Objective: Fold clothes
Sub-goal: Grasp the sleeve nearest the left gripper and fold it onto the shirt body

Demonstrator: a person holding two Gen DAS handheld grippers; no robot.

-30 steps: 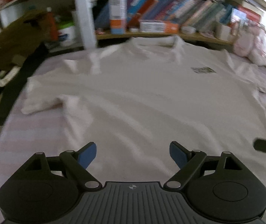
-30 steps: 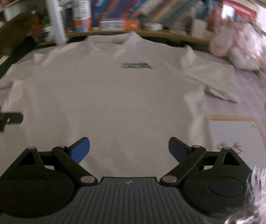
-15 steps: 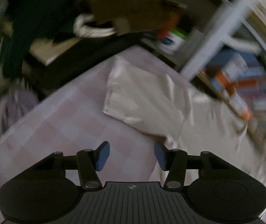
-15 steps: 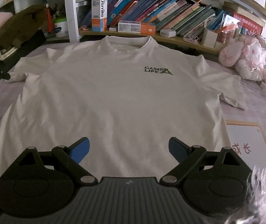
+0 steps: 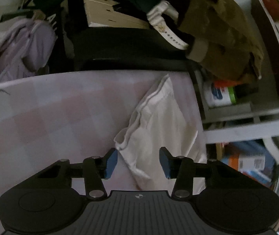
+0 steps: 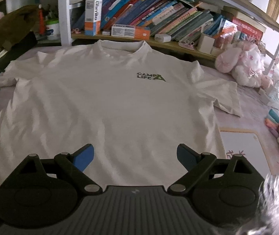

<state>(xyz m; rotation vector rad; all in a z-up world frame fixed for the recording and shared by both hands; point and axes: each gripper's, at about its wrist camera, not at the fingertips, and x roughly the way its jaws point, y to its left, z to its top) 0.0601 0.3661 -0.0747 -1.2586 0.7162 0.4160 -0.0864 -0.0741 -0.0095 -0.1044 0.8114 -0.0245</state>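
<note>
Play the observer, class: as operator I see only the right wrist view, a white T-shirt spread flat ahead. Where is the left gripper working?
Observer: The left gripper is at one sleeve, with the hem corner between its fingers.
Operator: Has it closed on the cloth?
Observer: No, its jaws stand apart; the sleeve lies loose on the checked cover.
Operator: What is beyond the sleeve?
Observer: Past the cover's edge, a dark heap with a white strap on it.

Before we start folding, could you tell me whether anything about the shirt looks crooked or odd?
The white T-shirt lies mostly flat, front up. Only its sleeve near the left claw is rumpled, with the hem wavy and bunched at the corner. The right claw hovers open over the lower edge.
</note>
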